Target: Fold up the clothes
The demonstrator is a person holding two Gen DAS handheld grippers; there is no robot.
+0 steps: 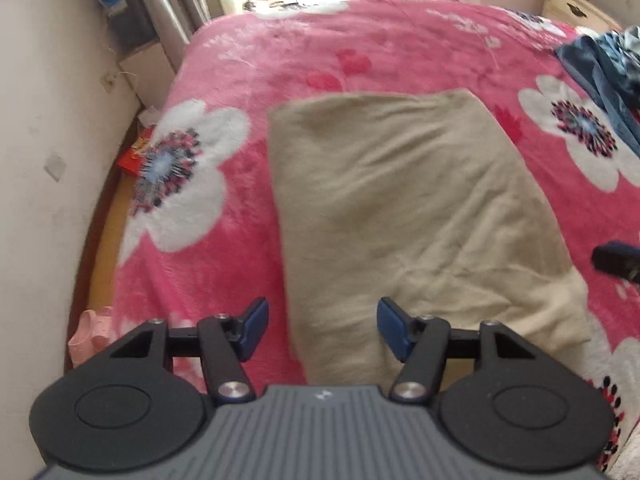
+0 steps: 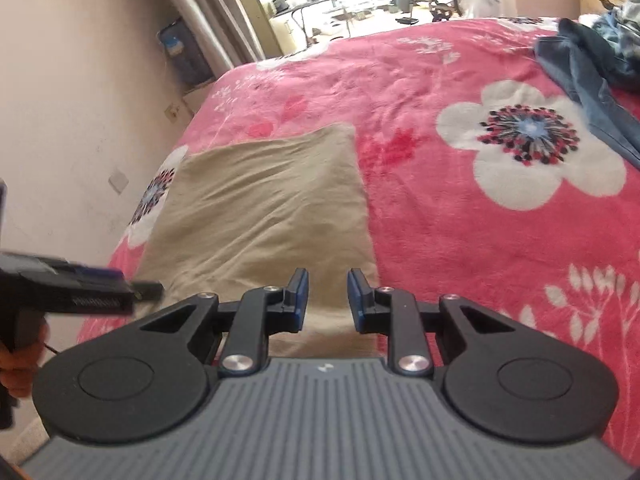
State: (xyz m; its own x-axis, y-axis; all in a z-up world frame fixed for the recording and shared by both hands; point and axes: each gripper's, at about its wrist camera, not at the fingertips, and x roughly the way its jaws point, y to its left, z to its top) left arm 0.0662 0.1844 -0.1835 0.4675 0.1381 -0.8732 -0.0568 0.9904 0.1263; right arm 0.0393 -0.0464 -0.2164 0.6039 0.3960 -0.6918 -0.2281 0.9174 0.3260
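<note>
A beige folded garment lies flat on the pink flowered blanket; it also shows in the right wrist view. My left gripper is open and empty, above the garment's near left edge. My right gripper is open and empty, above the garment's near right corner. The left gripper shows at the left edge of the right wrist view. The right gripper's tip shows at the right edge of the left wrist view.
A heap of blue clothes lies at the far right of the bed, also in the left wrist view. A wall runs close along the bed's left side. A red box and a pink item lie in the gap.
</note>
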